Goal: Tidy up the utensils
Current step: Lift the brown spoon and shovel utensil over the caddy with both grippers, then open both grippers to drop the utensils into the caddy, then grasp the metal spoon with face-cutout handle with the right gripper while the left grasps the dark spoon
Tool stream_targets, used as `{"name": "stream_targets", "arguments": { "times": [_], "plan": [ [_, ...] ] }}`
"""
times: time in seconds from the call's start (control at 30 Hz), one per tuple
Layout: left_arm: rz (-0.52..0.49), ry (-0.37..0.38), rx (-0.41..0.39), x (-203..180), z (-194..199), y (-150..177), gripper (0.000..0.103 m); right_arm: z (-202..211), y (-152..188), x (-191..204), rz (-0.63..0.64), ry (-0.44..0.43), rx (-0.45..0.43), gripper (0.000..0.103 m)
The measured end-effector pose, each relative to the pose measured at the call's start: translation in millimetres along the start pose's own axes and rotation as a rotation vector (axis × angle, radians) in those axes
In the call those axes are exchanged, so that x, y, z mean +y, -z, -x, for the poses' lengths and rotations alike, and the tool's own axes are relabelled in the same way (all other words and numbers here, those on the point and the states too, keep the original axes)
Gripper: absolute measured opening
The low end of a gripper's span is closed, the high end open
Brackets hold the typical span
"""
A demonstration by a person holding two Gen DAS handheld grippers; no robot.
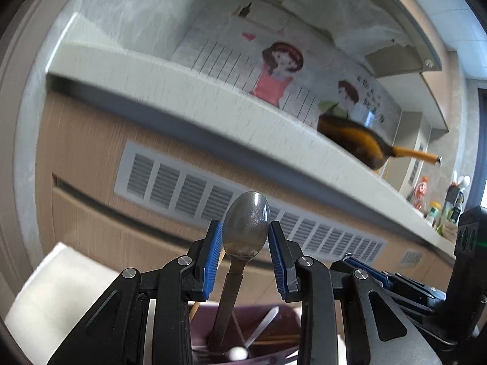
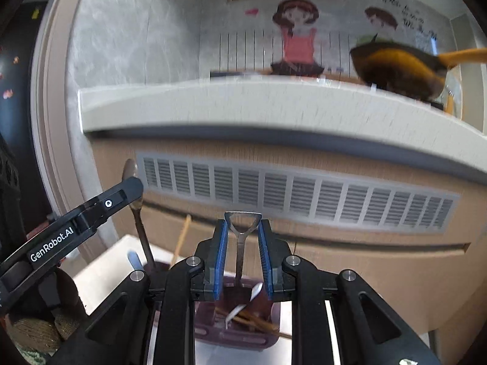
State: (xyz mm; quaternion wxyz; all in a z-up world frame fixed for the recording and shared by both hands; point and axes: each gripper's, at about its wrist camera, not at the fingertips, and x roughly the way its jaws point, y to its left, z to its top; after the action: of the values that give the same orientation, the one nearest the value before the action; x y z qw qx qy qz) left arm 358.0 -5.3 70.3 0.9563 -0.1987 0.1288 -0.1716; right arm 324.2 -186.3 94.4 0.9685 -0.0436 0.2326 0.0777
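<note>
A dark purple utensil holder point(image 1: 274, 322) point(image 2: 237, 328) stands below both grippers, with chopsticks and white plastic utensils inside. A metal spoon point(image 1: 246, 225) stands upright in it, its bowl between the blue pads of my left gripper point(image 1: 245, 237), which is open around it without touching. In the right wrist view the spoon point(image 2: 138, 222) rises behind the left gripper's finger. A metal utensil with a triangular loop handle point(image 2: 242, 231) stands upright between the pads of my right gripper point(image 2: 242, 243), which is open.
A counter edge point(image 2: 243, 106) runs across ahead, with a cabinet front and a white vent grille point(image 2: 289, 194) below it. A dark pan with an orange handle point(image 1: 365, 143) sits on the counter. A white surface point(image 1: 61, 289) lies under the holder.
</note>
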Motion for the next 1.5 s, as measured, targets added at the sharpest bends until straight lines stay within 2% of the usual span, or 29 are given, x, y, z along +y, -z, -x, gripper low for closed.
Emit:
{"name": "stream_targets", "arguments": {
  "times": [0.1,0.2,0.27,0.4,0.53,0.63,0.77,0.9,0.97,1.17,1.27,1.37,1.5],
  "plan": [
    [-0.009,-0.014,0.032,4.2,-9.2,13.7,0.032,-12.3,10.8,0.1,-0.004,-0.005,0.059,0.019],
    [-0.005,-0.026,0.083,10.5,-14.7,23.8,0.034,-35.0,27.9,-1.1,-0.020,-0.065,0.208,0.020],
    [0.002,-0.031,0.082,11.8,-9.3,24.6,0.034,-39.7,36.6,-1.6,-0.016,-0.050,0.247,0.020],
    [0.001,-0.052,0.070,12.3,11.6,18.1,0.037,-28.3,41.7,-0.3,0.022,-0.029,0.228,0.020],
    [-0.034,-0.115,0.102,12.5,41.9,16.3,0.037,8.3,41.8,-7.3,0.007,-0.059,0.165,0.020],
    [-0.067,-0.144,0.172,13.5,63.7,25.9,0.037,39.0,45.4,-11.4,0.013,-0.132,0.132,0.020],
    [-0.115,-0.155,0.358,18.1,81.6,61.5,0.037,49.6,76.2,-11.6,0.043,-0.283,0.259,0.020],
    [-0.110,-0.178,0.523,30.7,101.1,104.3,0.037,44.6,125.9,7.1,0.148,-0.299,0.389,0.020],
    [-0.113,-0.193,0.578,34.2,110.3,119.5,0.037,40.7,143.5,15.1,0.181,-0.323,0.423,0.020],
    [-0.127,-0.212,0.670,34.1,134.3,147.1,0.037,17.5,166.1,45.0,0.331,-0.383,0.461,0.020],
    [-0.132,-0.215,0.689,33.2,138.2,152.3,0.037,0.5,169.2,49.8,0.363,-0.363,0.487,0.020],
    [-0.134,-0.213,0.701,31.1,135.2,151.1,0.037,-17.4,170.9,49.6,0.378,-0.344,0.517,0.020],
    [-0.134,-0.208,0.708,32.3,133.1,151.5,0.037,-27.5,169.2,40.7,0.321,-0.387,0.544,0.020]
  ]
}}
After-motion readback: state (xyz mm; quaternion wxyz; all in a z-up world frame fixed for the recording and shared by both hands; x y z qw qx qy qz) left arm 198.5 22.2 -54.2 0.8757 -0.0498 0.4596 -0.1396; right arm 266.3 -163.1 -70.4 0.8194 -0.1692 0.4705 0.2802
